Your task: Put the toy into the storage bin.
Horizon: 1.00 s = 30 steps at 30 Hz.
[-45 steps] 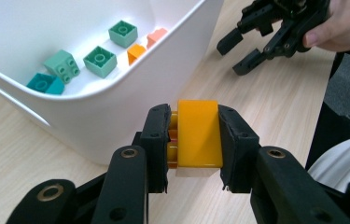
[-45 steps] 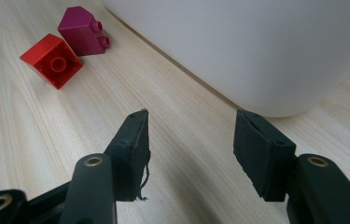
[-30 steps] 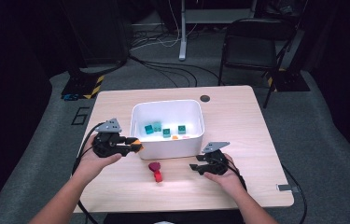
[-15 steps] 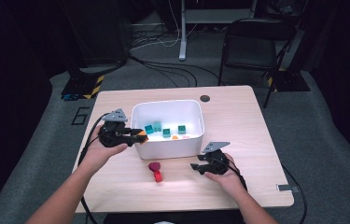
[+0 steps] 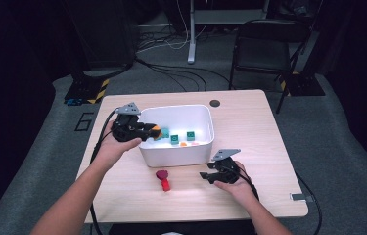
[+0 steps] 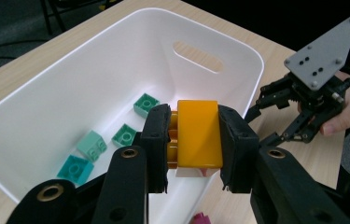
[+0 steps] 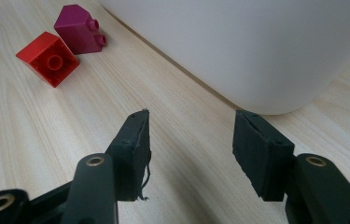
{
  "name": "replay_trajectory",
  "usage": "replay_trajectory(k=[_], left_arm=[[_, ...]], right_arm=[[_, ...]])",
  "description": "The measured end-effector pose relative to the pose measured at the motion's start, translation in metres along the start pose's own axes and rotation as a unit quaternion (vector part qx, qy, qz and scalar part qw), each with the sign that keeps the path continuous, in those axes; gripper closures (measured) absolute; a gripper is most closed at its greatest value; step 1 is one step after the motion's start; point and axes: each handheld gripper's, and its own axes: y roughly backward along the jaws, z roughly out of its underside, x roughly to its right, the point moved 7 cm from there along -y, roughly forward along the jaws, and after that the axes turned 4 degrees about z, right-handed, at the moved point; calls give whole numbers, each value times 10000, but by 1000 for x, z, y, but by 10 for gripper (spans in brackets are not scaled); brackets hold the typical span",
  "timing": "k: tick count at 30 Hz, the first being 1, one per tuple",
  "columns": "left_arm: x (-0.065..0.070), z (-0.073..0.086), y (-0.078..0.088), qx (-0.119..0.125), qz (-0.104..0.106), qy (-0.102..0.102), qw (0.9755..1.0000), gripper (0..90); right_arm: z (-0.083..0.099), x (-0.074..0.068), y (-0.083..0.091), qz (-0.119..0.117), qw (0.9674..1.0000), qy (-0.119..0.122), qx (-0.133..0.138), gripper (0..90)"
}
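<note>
A light wood-grain table (image 5: 249, 122) is set on grey carpet, with the surroundings dark. Beyond the table's far left corner, a black stand base with yellow-black hazard tape (image 5: 85, 90) is seen; cables (image 5: 171, 73) are laid across the floor toward a white post (image 5: 191, 34). A black folding chair (image 5: 264, 54) is placed beyond the far right corner. One small dark round disc (image 5: 215, 103) is let into the table near its far edge.

At the left half of the table, the left gripper (image 5: 149, 132) is held above the left rim of one white bin (image 5: 191, 154), which sits at the table's middle. Its jaws are clamped on one orange brick (image 6: 198, 133), suspended over the bin's interior. In the left gripper view, four teal bricks are counted on the bin floor: (image 6: 75, 169), (image 6: 92, 144), (image 6: 125, 135) and (image 6: 146, 104).

On the bare table between the bin's near wall and the table's near edge, two bricks are found just beside each other: one magenta brick (image 7: 79, 29) and one red brick (image 7: 49, 58).

Toward the near right, the right gripper (image 5: 206, 175) is rested low over the table, pointed at those two bricks. Its jaws have just been opening; they stand wide apart with nothing between them.
</note>
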Motion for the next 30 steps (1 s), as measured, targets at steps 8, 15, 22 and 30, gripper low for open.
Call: replay_trajectory(k=[8, 15, 22, 30], left_arm=[[-5, -14, -15, -22, -17, -21, 10000, 669], [-13, -21, -29, 18, -57, 32, 10000, 669], [-22, -27, -44, 28, -76, 119, 9999, 669], [-29, -34, -63, -31, -68, 73, 9999, 669]], right_arm=[[1, 0, 1, 13, 10000, 2, 10, 454], [2, 1, 2, 14, 10000, -24, -3, 454], [3, 2, 3, 22, 10000, -13, 7, 455], [4, 1, 3, 13, 10000, -36, 8, 455]])
